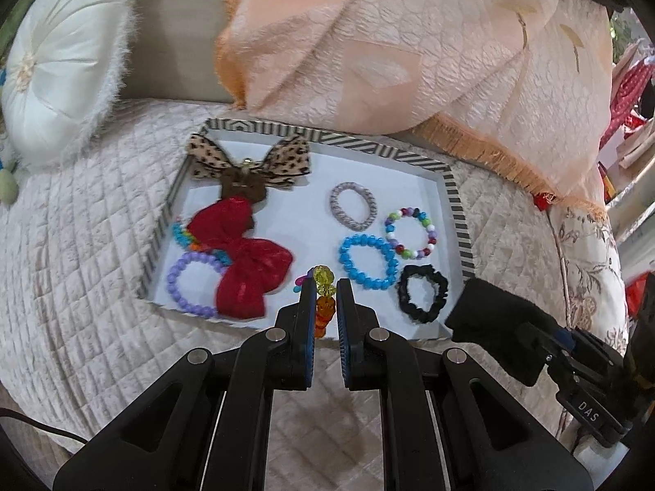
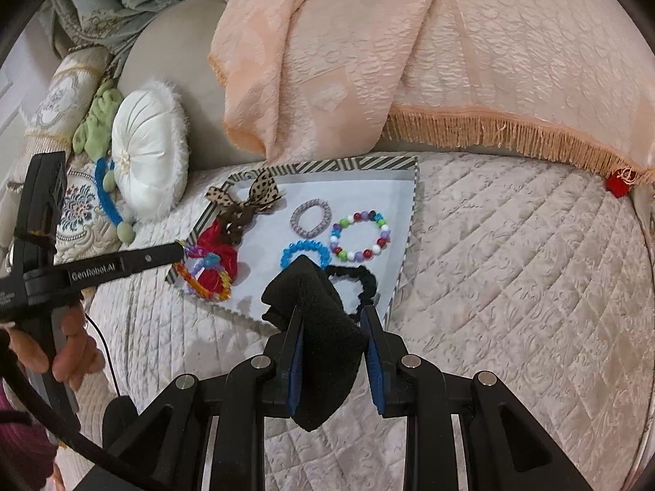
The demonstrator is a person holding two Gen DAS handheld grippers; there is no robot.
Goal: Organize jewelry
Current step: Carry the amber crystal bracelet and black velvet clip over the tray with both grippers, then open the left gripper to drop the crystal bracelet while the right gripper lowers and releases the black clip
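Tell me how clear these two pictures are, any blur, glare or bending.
Left wrist view: even soft light, no glare; tray sharp, its straight rim bowed by the fisheye, dark corners. Right wrist view: same soft light; the black foam piece close to the lens looks soft, tray contents clear.

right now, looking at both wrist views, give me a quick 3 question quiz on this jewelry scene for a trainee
1. True or false: the left gripper is closed on a string of clear yellow and orange beads.
2. Multiple choice: what sits between the right gripper's fingers? A) red bow B) black foam piece C) grey hair tie
3. Short answer: in the striped tray, which item lies nearest the black scrunchie, on its left in the left wrist view?

Key
1. True
2. B, the black foam piece
3. The blue bead bracelet
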